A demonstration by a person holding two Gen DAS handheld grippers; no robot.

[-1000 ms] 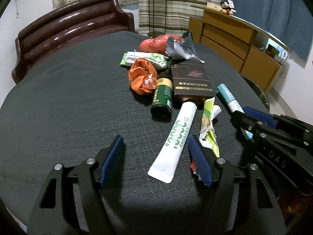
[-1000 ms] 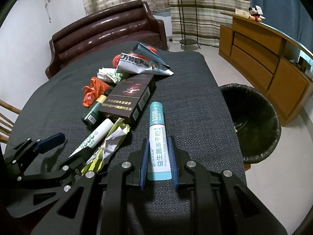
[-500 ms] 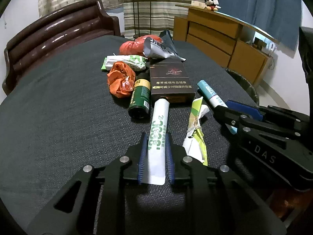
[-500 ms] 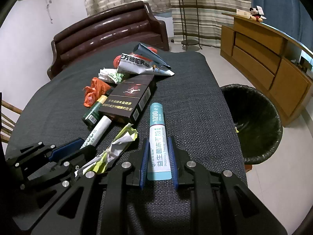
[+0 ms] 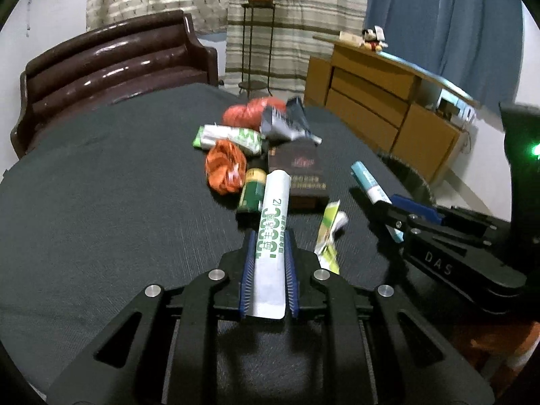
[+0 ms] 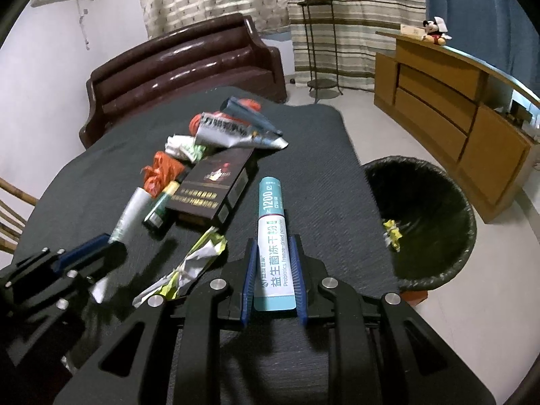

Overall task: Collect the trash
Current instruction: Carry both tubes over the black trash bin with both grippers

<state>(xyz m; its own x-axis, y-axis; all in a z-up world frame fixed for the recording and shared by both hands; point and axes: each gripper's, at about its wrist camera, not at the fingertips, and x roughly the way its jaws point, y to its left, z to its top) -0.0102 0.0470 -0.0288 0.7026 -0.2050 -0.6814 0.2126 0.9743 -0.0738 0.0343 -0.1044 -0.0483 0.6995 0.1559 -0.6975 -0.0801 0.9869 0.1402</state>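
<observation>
My left gripper (image 5: 269,236) is shut on a white tube with green print (image 5: 272,233), whose far end is raised a little off the dark tablecloth. My right gripper (image 6: 273,243) is shut on a white and teal tube (image 6: 272,229) that points away along the table. In the left wrist view the right gripper (image 5: 398,202) shows at the right with the teal tube (image 5: 368,182) in it. In the right wrist view the left gripper (image 6: 87,253) shows at the lower left with its white tube (image 6: 130,212). A crumpled yellow-green wrapper (image 6: 189,266) lies between the two grippers.
More trash lies in the middle of the table: a dark box (image 6: 212,189), a small green can (image 5: 251,192), an orange wrapper (image 5: 224,167), a silver snack bag (image 6: 236,128). A black-lined bin (image 6: 425,219) stands on the floor right of the table. A brown sofa (image 6: 182,64) is behind.
My left gripper has shut on the white tube with green print and lifted it slightly off the cloth. The right gripper keeps its hold on the teal tube and has barely moved.
</observation>
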